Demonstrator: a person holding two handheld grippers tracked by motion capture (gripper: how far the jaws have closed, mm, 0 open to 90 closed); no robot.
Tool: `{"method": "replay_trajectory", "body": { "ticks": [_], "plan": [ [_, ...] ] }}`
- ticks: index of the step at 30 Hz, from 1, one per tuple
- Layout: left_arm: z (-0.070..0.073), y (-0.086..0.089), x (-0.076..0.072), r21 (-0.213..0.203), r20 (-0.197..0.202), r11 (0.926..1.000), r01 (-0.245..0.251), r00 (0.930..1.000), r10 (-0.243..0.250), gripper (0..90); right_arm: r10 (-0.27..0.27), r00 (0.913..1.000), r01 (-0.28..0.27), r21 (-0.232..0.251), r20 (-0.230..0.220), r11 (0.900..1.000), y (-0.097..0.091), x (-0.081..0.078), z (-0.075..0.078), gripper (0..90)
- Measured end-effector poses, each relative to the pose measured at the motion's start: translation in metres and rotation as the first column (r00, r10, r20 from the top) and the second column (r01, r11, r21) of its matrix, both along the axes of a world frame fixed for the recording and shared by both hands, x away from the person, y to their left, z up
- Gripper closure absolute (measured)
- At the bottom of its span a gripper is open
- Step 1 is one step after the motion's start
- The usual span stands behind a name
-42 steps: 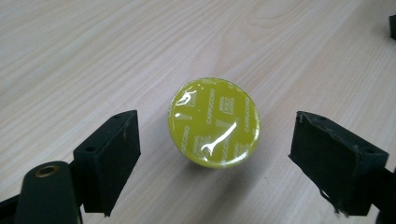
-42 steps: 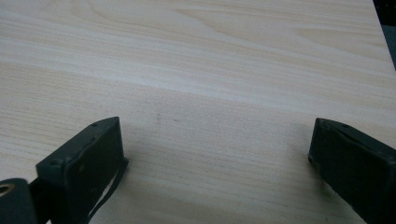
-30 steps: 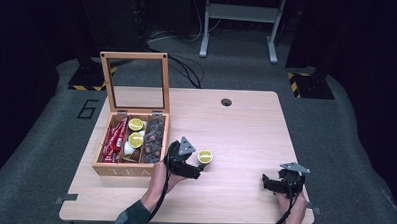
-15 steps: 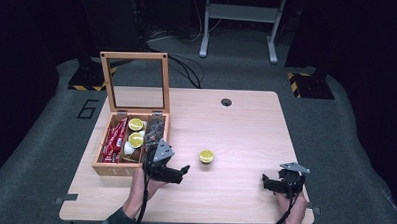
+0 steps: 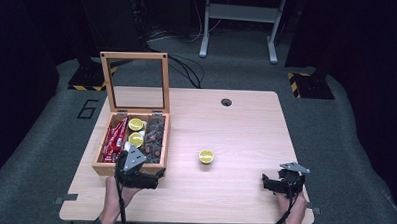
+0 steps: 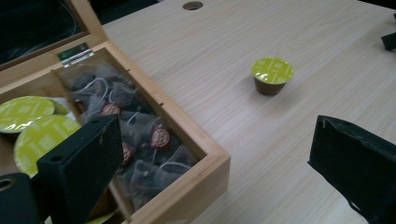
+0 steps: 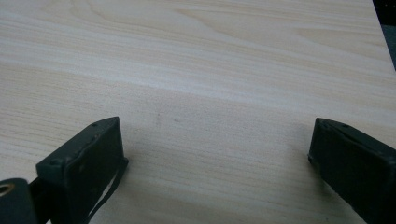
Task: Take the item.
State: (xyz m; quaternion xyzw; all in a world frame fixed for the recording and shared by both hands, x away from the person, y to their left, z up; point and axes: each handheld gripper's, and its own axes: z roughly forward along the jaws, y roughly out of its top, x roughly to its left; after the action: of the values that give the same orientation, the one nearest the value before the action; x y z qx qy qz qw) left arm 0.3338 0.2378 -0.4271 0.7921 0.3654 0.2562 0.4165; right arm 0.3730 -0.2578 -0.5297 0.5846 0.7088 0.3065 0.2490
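Note:
A small brown capsule with a lime-green foil lid (image 5: 206, 156) (image 6: 272, 74) stands alone on the light wooden table. My left gripper (image 5: 157, 176) (image 6: 215, 154) hovers at the front right corner of the open wooden box (image 5: 103, 169), well left of the capsule. Its jaws have just been opening and stand wide apart with nothing between them. The box (image 6: 196, 140) holds red sachets (image 5: 114, 137), two green-lidded capsules (image 5: 136, 132) (image 6: 32, 121) and dark tea bags (image 5: 153, 138) (image 6: 140, 135). My right gripper (image 5: 265, 183) (image 7: 217, 158) rests open near the table's front right, over bare wood.
The box's glass lid (image 5: 136, 82) stands upright at the back. A round cable hole (image 5: 226, 102) sits at the table's (image 5: 246, 133) far middle. Dark floor, cables and a white stand leg (image 5: 239, 23) lie beyond the table.
My left gripper has drawn back to the left, away from the capsule, which stays on the table, and its jaws have spread wider. The right gripper has not moved.

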Motion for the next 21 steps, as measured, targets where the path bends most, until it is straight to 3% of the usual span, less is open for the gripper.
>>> {"method": "replay_trajectory", "body": {
  "ticks": [6, 13, 21],
  "plan": [
    [-0.004, 0.025, -0.013, 0.011, 0.021, 0.9993, -0.035, 0.9992, 0.035, 0.2, 0.000, 1.0000, 0.000, -0.001, 0.000, 1.0000, 0.000, 0.000, 0.000, 2.6],
    [-0.021, 0.059, -0.030, -0.002, 0.004, 0.9936, -0.113, 0.9936, 0.113, 0.1, 0.000, 1.0000, 0.000, 0.000, 0.000, 1.0000, 0.000, 0.000, 0.000, 2.5],
    [-0.042, 0.097, -0.048, -0.028, -0.006, 0.9717, -0.234, 0.9721, 0.234, 0.1, -0.001, 1.0000, 0.001, 0.000, 0.000, 1.0000, 0.000, 0.000, 0.000, 2.5]
  ]
}}
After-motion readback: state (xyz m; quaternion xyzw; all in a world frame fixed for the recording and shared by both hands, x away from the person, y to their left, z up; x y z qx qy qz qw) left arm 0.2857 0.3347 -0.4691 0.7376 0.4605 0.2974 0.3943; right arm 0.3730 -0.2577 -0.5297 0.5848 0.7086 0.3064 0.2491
